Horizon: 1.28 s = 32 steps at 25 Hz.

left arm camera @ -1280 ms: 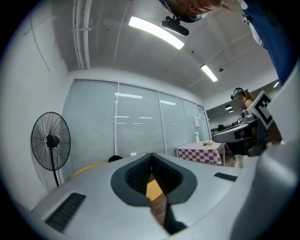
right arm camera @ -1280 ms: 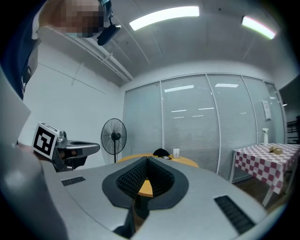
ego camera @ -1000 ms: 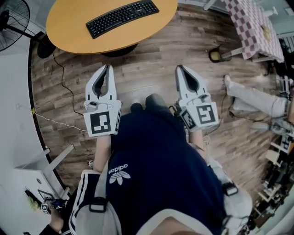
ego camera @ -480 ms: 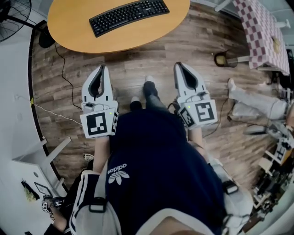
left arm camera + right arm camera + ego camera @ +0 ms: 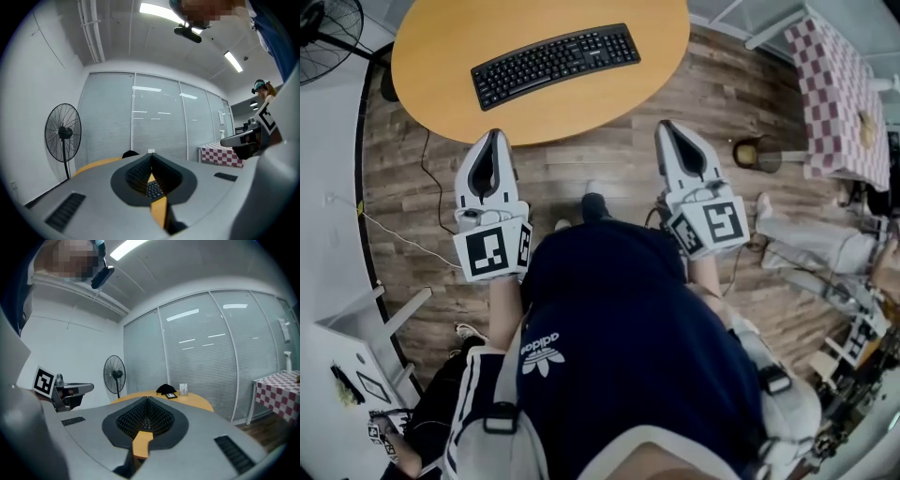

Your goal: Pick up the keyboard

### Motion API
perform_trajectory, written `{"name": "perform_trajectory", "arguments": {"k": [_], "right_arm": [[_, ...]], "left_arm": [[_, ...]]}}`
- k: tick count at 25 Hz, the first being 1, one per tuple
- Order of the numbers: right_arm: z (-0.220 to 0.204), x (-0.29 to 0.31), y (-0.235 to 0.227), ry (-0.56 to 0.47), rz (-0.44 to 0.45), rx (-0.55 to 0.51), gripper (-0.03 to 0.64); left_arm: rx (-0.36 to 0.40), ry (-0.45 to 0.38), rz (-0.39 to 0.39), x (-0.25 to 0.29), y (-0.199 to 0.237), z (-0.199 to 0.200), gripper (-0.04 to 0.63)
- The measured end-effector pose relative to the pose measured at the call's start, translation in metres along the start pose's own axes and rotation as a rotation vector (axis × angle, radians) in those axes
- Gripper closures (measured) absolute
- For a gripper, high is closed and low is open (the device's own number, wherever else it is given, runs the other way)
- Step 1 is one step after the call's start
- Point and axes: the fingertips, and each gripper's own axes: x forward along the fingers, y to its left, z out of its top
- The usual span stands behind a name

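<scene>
A black keyboard (image 5: pixel 555 64) lies slanted on the round orange table (image 5: pixel 441 84) in the head view. My left gripper (image 5: pixel 494 134) is shut and empty, and its tip sits at the table's near edge, short of the keyboard. My right gripper (image 5: pixel 664 125) is also shut and empty, over the wooden floor just off the table's right edge. In the left gripper view the shut jaws (image 5: pixel 151 155) point level at the table, and keyboard keys (image 5: pixel 154 189) show through the gap below the tip. The right gripper view shows shut jaws (image 5: pixel 146 398) with the table (image 5: pixel 197 401) beyond.
A standing fan (image 5: pixel 323 33) is at the far left of the table. A checked-cloth table (image 5: pixel 834 94) and a seated person's legs (image 5: pixel 816 244) are at the right. A cable (image 5: pixel 431 187) runs over the floor. A black item (image 5: pixel 166 389) lies on the table's far side.
Both grippers have moved forward toward the table with the person's step. The table and keyboard now sit closer, and the left tip has reached the table's edge.
</scene>
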Motion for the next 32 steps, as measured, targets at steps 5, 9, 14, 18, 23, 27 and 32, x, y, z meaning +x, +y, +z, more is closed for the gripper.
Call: {"name": "perform_trajectory", "arguments": {"k": [5,9,14,18,23,27,32], "right_arm": [[0.008,0.025,-0.031,-0.015,0.055,0.015,0.614],[0.004,0.036,-0.046,0.004,0.071,0.028,0.614],[-0.005,0.046,-0.058,0.04,0.073,0.039,0.614],[-0.007,0.06,-0.062,0.053,0.079,0.043,0.614],[-0.007,0.088,-0.066,0.07,0.075,0.045,0.614],[0.003,0.119,-0.069,0.078,0.073,0.047,0.614],[0.015,0.16,-0.074,0.067,0.064,0.039,0.614]], "left_arm": [[-0.014,-0.006,0.083,0.024,0.003,0.001,0.592],[-0.028,0.009,0.13,0.032,0.008,-0.001,0.592],[-0.026,0.028,0.157,0.042,0.015,-0.004,0.592],[-0.024,0.048,0.153,0.053,0.019,-0.009,0.592],[-0.04,0.059,0.149,0.077,0.037,-0.012,0.592],[-0.047,0.061,0.137,0.105,0.058,-0.006,0.592],[-0.055,0.066,0.125,0.135,0.086,-0.005,0.592]]}}
